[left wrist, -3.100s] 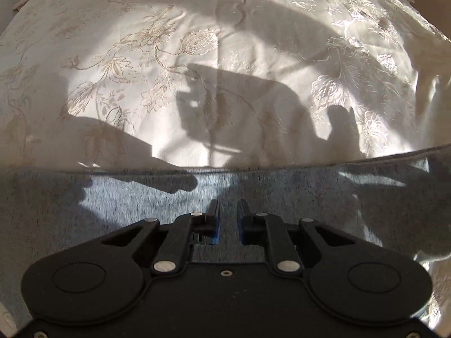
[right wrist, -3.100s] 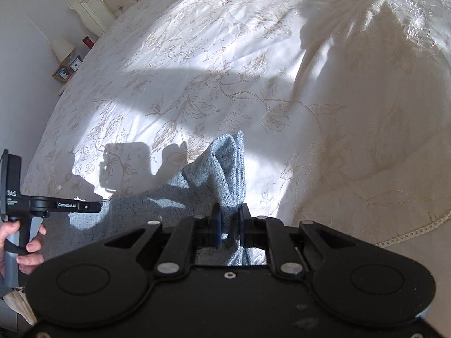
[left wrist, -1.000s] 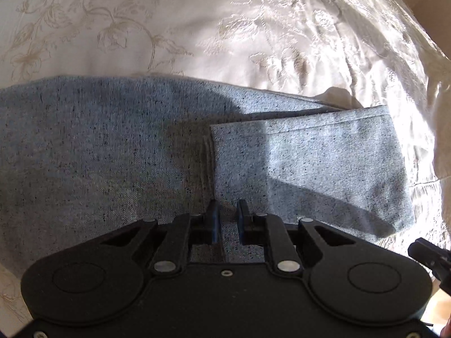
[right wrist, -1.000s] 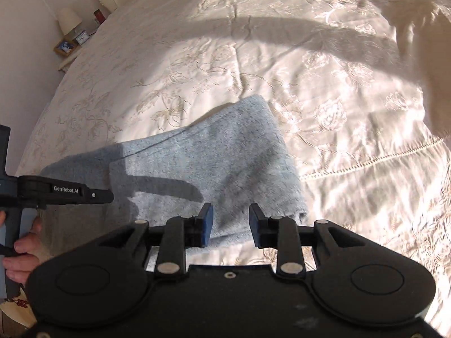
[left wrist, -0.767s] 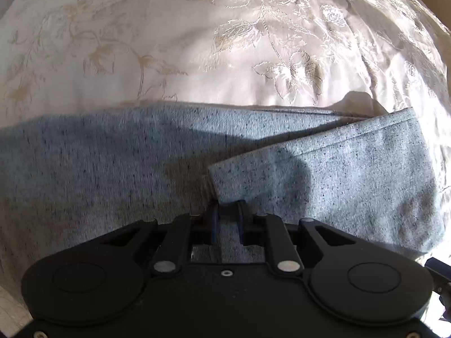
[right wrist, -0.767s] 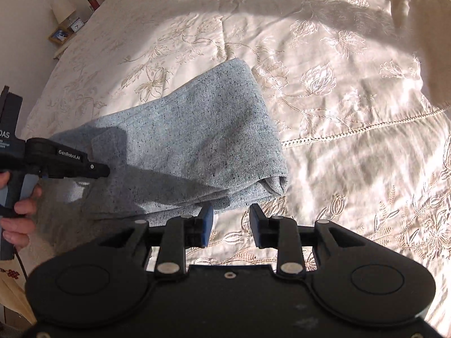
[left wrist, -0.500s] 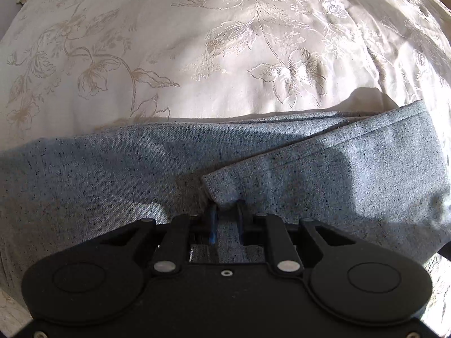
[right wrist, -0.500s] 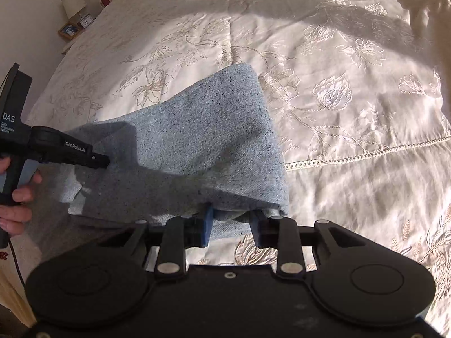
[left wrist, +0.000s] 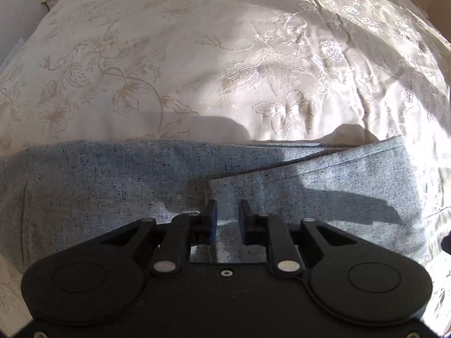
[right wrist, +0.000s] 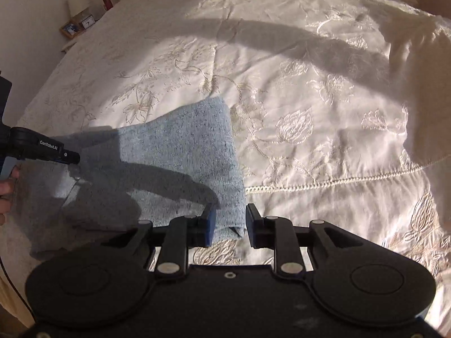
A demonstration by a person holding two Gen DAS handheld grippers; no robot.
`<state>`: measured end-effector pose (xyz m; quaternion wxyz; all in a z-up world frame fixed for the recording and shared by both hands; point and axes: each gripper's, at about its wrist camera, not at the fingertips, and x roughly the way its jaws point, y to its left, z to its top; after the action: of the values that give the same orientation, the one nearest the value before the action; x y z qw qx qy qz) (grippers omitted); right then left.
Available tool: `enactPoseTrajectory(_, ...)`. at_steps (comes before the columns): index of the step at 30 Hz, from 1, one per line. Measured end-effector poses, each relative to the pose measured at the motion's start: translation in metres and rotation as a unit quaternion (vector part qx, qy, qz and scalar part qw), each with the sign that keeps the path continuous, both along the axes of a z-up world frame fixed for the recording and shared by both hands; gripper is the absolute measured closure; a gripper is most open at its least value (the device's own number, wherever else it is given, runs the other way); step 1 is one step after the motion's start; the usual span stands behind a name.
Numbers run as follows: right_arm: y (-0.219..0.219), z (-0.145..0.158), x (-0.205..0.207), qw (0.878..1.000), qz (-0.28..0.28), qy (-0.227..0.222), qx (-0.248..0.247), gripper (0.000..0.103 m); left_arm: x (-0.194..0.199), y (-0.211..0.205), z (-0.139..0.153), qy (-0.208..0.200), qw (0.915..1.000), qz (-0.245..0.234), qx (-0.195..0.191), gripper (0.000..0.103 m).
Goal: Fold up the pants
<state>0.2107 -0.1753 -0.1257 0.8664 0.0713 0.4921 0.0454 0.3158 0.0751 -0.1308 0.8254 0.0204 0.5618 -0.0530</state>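
The grey-blue speckled pants (left wrist: 112,186) lie on the bed, one end folded back over the rest as a top layer (left wrist: 324,186). My left gripper (left wrist: 227,219) hovers just above that layer's left edge; its jaws are opening and nothing is pinched between them. In the right wrist view the folded pants (right wrist: 183,146) run toward my right gripper (right wrist: 230,222). Its jaws are opening too, with the rounded fold end between them and a gap at the right pad. The left gripper (right wrist: 72,156) shows at the left of that view, above the hem.
A cream bedspread (left wrist: 225,70) with embroidered flowers covers the bed, with a raised fold of it (right wrist: 417,84) at the right. A nightstand with a lamp (right wrist: 77,0) and small frames stands at the far left. A hand (right wrist: 7,188) holds the left gripper.
The left gripper, pinched on the top layer's hem half a second ago, has let go and risen slightly. The right jaws narrowed around the fold end, then widened. The pants lie flatter.
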Motion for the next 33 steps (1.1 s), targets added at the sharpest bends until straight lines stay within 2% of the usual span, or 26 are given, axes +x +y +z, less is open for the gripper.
enactPoseTrajectory(3,0.008,-0.008,0.024,1.0,0.021,-0.01,0.002,0.076,0.003,-0.014,-0.006,-0.003,0.9999,-0.013,0.001,0.077)
enactPoseTrajectory(6,0.019,-0.023,0.056,0.999,0.046,-0.023,-0.003,0.076,0.011,-0.029,-0.024,-0.004,0.9993,-0.022,0.031,0.077)
enactPoseTrajectory(11,0.025,-0.056,0.107,0.998,0.04,0.011,-0.038,0.078,0.034,-0.033,-0.051,0.017,0.9991,-0.006,0.039,0.077)
enactPoseTrajectory(14,0.013,-0.076,0.12,0.998,0.008,0.051,-0.039,0.076,0.035,-0.035,-0.047,0.012,0.9989,-0.013,0.044,0.077)
enactPoseTrajectory(17,0.008,-0.074,0.116,0.998,0.0,0.048,-0.027,0.076,0.024,-0.021,-0.03,0.008,0.9997,-0.002,0.025,0.076)
enactPoseTrajectory(23,0.005,-0.039,0.081,0.999,0.017,0.016,-0.025,0.073,-0.017,0.027,0.006,-0.002,0.9977,0.064,0.02,0.076)
enactPoseTrajectory(30,0.025,-0.013,0.035,0.998,0.055,0.007,-0.01,0.071,-0.079,0.08,0.029,0.0,0.9851,0.155,0.074,0.076)
enactPoseTrajectory(33,0.041,-0.007,0.022,0.998,0.063,0.007,-0.025,0.07,-0.098,0.101,0.034,0.004,0.9799,0.187,0.069,0.076)
